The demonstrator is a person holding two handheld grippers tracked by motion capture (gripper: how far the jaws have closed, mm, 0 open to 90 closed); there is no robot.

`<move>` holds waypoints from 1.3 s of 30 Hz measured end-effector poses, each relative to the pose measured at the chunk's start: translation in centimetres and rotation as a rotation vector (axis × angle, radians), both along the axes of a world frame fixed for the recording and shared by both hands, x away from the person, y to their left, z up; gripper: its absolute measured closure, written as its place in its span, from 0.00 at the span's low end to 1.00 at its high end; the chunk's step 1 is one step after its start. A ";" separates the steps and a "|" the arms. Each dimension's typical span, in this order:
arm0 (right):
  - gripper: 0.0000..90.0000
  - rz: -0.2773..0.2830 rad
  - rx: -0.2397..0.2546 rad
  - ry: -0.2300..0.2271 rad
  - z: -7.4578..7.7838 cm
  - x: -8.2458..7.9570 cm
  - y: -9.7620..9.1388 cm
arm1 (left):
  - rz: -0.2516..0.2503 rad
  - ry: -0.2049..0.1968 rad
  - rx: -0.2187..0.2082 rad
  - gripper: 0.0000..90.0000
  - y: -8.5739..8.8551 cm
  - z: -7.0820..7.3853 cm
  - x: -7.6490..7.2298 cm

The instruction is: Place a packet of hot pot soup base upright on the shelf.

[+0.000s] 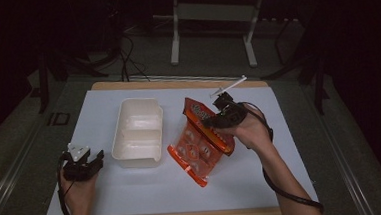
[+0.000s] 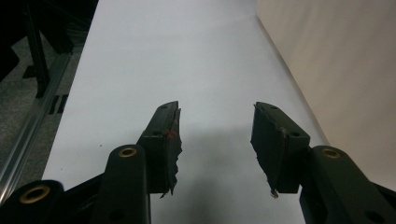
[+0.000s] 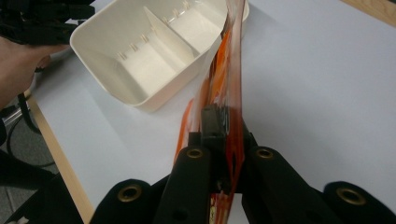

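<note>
An orange snack bag (image 1: pixel 199 142) hangs tilted over the white table (image 1: pixel 133 191), its lower end close to the surface. My right gripper (image 1: pixel 218 120) is shut on the bag's upper edge; in the right gripper view the thin orange film (image 3: pixel 228 93) runs up from between the closed jaws. A cream two-compartment container (image 1: pixel 138 131) stands just left of the bag and shows nothing inside (image 3: pixel 154 51). My left gripper (image 1: pixel 84 164) rests near the table's left front, open, its jaws (image 2: pixel 217 135) wide apart over bare table, with the container's outer wall (image 2: pixel 345 70) close on the right.
A thin white stick (image 1: pixel 230 86) lies near the table's far edge. The wooden table rim (image 1: pixel 177 82) borders the white top. Behind the table stand a white frame (image 1: pixel 213 16) and cables on the dark floor.
</note>
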State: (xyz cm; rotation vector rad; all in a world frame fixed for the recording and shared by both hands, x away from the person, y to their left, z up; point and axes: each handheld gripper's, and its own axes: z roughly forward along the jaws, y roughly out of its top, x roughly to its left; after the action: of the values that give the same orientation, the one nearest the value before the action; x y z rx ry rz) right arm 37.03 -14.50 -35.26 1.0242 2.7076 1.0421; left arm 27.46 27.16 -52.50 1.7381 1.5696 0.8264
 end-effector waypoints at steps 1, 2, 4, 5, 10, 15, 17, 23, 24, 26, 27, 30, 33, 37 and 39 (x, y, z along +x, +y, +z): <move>1.00 0.000 0.000 0.000 0.0 0.0 0.0 | 0.000 0.000 0.001 0.58 0.0 0.0 0.0; 1.00 -0.004 0.001 -0.003 0.1 -0.1 0.1 | 0.000 0.000 0.001 0.58 0.0 0.0 0.0; 1.00 -0.002 0.001 -0.005 0.1 -0.1 0.1 | 0.001 -0.002 0.000 0.58 0.0 0.0 0.0; 1.00 -0.003 0.002 -0.006 0.2 -0.1 0.1 | 0.001 -0.002 -0.001 0.58 0.0 0.0 0.0; 1.00 -0.005 0.010 -0.016 0.4 -0.2 0.3 | 0.002 -0.003 -0.001 0.58 0.1 0.0 0.0; 1.00 -0.010 0.017 -0.017 0.6 -0.2 0.4 | 0.002 -0.003 -0.001 0.58 0.1 0.1 -0.1; 1.00 -0.011 0.021 -0.025 0.7 -0.3 0.4 | 0.002 -0.004 -0.001 0.58 0.1 0.1 -0.1; 1.00 -0.018 0.026 -0.045 1.0 -0.5 0.6 | 0.002 -0.004 0.000 0.58 0.1 0.1 -0.1; 1.00 -0.020 0.030 -0.048 1.1 -0.5 0.6 | 0.003 -0.005 0.000 0.58 0.1 0.1 -0.1; 1.00 -0.025 0.034 -0.059 1.3 -0.5 0.6 | 0.004 -0.006 -0.001 0.58 0.1 0.1 -0.1; 1.00 -0.025 0.034 -0.059 1.3 -0.5 0.6 | 0.004 -0.006 -0.001 0.58 0.1 0.1 -0.1; 1.00 -0.033 0.046 -0.066 1.4 -0.4 0.7 | 0.004 -0.007 -0.001 0.58 0.1 0.1 -0.1; 1.00 -0.045 0.047 -0.072 1.5 -0.4 0.8 | 0.003 -0.007 -0.002 0.58 0.1 0.1 -0.1; 1.00 -0.070 0.051 -0.095 1.6 -0.3 0.9 | 0.003 -0.007 -0.001 0.58 0.1 0.1 -0.1; 1.00 -0.075 0.059 -0.106 1.7 -0.3 1.0 | 0.003 -0.008 -0.002 0.58 0.1 0.1 -0.1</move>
State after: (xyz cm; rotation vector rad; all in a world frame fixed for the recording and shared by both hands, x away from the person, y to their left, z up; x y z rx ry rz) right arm 36.76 -13.54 -33.55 1.0387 2.5495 1.1355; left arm 27.38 27.27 -52.38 1.7301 1.5676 0.8320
